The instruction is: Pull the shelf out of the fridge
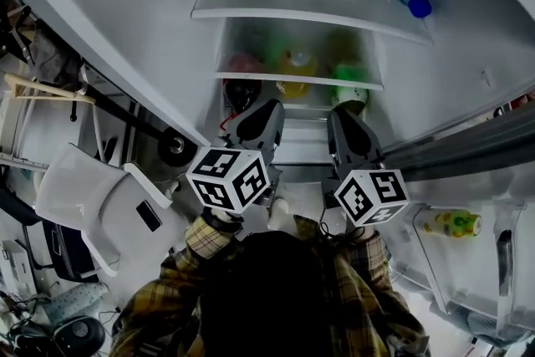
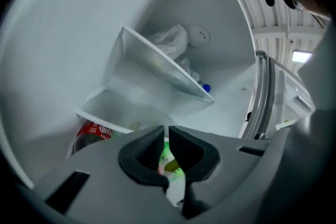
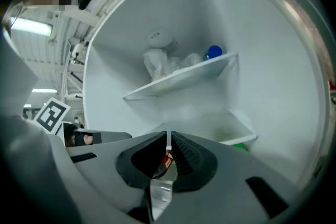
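Left gripper and right gripper extended, jaws together.

No word or number can be read with certainty. White lettering is seen on the red label of a bottle in the fridge — too blurred to be made out. Black-and-white square codes are borne by the left cube and the right cube — patterns, not letters.

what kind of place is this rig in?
Probably a workshop or lab room, not a home kitchen: the open fridge stands beside a white plastic chair and floor clutter, under overhead strip lights.
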Demonstrator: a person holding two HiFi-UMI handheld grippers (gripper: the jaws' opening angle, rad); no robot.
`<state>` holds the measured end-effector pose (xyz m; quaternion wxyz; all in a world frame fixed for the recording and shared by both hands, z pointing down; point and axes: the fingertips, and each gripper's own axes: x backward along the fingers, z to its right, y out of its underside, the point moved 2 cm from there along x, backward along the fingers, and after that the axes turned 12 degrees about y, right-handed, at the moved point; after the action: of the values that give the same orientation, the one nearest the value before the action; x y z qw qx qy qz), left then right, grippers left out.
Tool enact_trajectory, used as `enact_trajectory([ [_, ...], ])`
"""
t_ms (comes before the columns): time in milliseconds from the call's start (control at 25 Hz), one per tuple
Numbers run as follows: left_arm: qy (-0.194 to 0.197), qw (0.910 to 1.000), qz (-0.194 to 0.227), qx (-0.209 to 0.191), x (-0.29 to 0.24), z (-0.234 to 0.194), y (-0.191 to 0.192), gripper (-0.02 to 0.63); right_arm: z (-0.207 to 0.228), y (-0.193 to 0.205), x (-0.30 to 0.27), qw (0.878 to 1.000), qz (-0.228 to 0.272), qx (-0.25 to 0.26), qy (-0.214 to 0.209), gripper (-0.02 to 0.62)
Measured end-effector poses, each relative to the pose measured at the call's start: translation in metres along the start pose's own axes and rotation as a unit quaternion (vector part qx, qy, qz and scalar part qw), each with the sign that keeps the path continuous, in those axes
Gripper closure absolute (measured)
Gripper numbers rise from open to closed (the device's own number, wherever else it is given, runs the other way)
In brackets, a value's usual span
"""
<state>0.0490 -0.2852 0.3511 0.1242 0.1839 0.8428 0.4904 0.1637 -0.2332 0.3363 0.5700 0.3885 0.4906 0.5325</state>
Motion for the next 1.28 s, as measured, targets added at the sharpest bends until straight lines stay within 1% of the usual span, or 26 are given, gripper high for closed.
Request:
enact_trajectory([
  [80,0.014,0.998,0.008,0.062,-0.004,-0.006,0.007,0.534,0.005,0.006,-0.008,0.999,-0.015,-0.046,-0.007,0.575],
  [120,0.019,0.9955,0.013,0.092,-0.006,-0.01,0.01,0.504,0.008,0.008,-0.012,0.998,-0.021,-0.066,-0.008,0.574],
  [200,0.025,0.9892,0.024,0.143,-0.009,-0.017,0.014,0.467,0.011,0.012,-0.019,0.994,-0.032,-0.104,-0.015,0.564],
  [280,0.027,0.9835,0.034,0.176,-0.011,-0.023,0.016,0.44,0.012,0.015,-0.024,0.99,-0.04,-0.136,-0.026,0.498],
  [440,0.034,0.9719,0.055,0.226,-0.019,-0.032,0.016,0.413,0.02,0.021,-0.034,0.979,-0.046,-0.198,-0.03,0.47],
  [520,0.031,0.9652,0.062,0.252,-0.024,-0.038,0.021,0.408,0.026,0.027,-0.041,0.967,-0.051,-0.246,-0.031,0.455],
  [600,0.02,0.9611,0.068,0.267,-0.029,-0.045,0.025,0.408,0.035,0.034,-0.049,0.956,-0.057,-0.286,-0.025,0.454],
  [720,0.001,0.9588,0.07,0.276,-0.04,-0.052,0.032,0.408,0.045,0.042,-0.061,0.945,-0.061,-0.32,-0.01,0.454],
  [1000,-0.035,0.9527,0.066,0.295,-0.063,-0.07,0.046,0.408,0.054,0.059,-0.086,0.928,-0.082,-0.364,0.002,0.448],
  [1160,-0.043,0.9479,0.08,0.305,-0.066,-0.082,0.045,0.408,0.06,0.063,-0.094,0.914,-0.082,-0.397,0.0,0.448],
  [1280,-0.047,0.9481,0.087,0.302,-0.066,-0.09,0.039,0.408,0.063,0.061,-0.1,0.908,-0.084,-0.41,-0.007,0.448],
])
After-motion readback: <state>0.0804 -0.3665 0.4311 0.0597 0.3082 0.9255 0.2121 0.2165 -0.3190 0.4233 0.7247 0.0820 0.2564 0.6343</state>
